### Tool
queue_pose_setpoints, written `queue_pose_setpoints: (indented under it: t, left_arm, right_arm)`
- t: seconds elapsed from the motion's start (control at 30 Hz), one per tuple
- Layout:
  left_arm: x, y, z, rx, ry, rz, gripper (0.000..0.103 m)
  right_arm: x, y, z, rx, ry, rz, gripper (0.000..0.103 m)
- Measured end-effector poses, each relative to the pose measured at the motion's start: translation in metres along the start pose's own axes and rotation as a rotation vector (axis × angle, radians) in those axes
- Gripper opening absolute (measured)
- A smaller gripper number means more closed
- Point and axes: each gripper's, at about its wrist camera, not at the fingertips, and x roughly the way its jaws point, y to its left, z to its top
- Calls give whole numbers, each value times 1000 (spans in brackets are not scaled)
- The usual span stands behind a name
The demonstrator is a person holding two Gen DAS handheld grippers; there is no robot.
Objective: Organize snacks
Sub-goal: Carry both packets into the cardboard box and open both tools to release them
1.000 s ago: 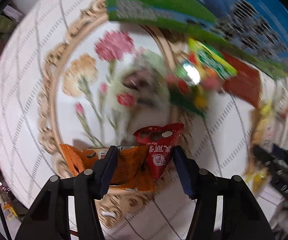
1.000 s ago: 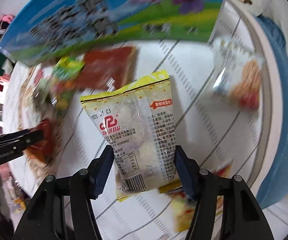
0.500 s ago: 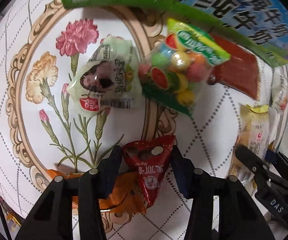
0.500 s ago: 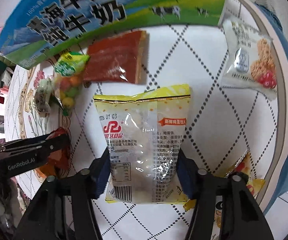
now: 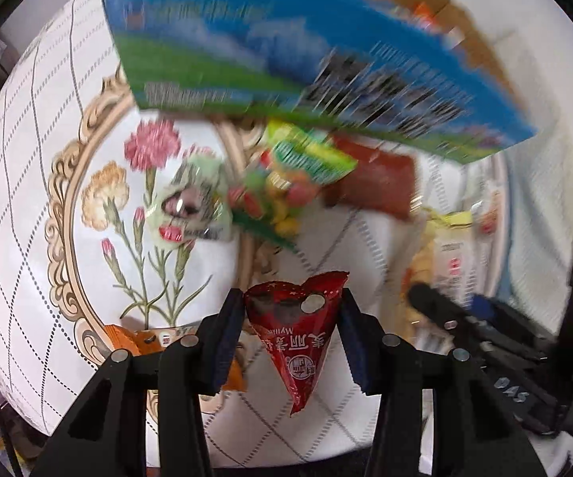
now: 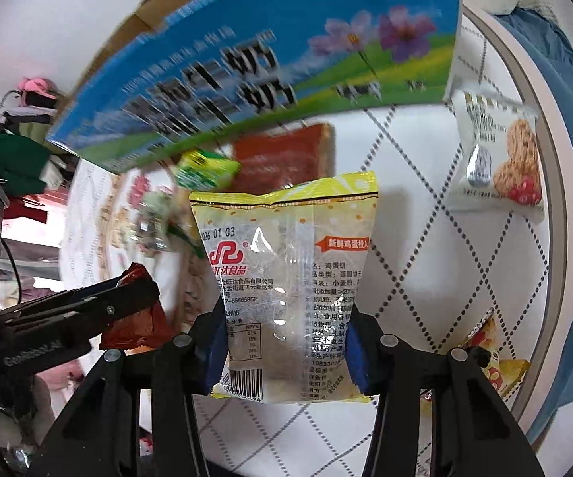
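My left gripper (image 5: 291, 328) is shut on a red cone-shaped snack packet (image 5: 300, 332) and holds it above the round table. My right gripper (image 6: 284, 340) is shut on a yellow egg-biscuit bag (image 6: 286, 278), also lifted. A blue and green milk carton box (image 6: 254, 67) stands open-topped behind them; it also shows in the left wrist view (image 5: 306, 71). The left gripper with its red packet (image 6: 139, 310) shows at the left of the right wrist view.
On the white quilted tablecloth (image 6: 413, 206) lie a green candy bag (image 5: 286, 183), a pale green packet (image 5: 189, 206), a dark red packet (image 5: 378, 183), an orange packet (image 5: 147, 338), a cookie packet (image 6: 497, 155) and a yellow packet (image 6: 497, 361). The table rim (image 6: 556, 183) is at right.
Both grippers have risen and tilted up with their snacks. The milk box now fills more of each view, and its open brown top shows.
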Motion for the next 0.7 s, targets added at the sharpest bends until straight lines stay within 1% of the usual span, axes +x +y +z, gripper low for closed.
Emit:
queue_pose_setpoints:
  t: [0.13,0.17,0.23,0.27,0.33,0.4,0.5,0.6,0.7]
  left_arm:
    - [-46,-17,16,9,-74,-65,44]
    - [-55,-14,26,14,-85,-76,44]
    - [-79,-24,42,25,-124,-106,44]
    - [-86,-27,64,32,-134,-110,44]
    - [-100,-36,88,48,-172,-113,44]
    - [-109,-45,118,61,-196,-103,44]
    - [-106,-50,162,69,-200,-81,44]
    - [-86,-47,202,57,-175,-56,44]
    - [-63,-41,228,34,-132,-29,44]
  right_arm:
    - [-36,10,13,-18,-44,45,51]
    - [-49,12,20,-24,-62,60,51]
    - [-68,17,34,-37,-92,74,51]
    - [-79,20,43,-46,-112,79,51]
    - [-97,23,63,-59,-145,80,51]
    - [-111,27,88,-80,-181,56,51]
    - [-120,35,128,-107,-231,0,51]
    - [-112,39,167,-113,-237,-42,51]
    - [-96,36,197,-107,-223,-80,51]
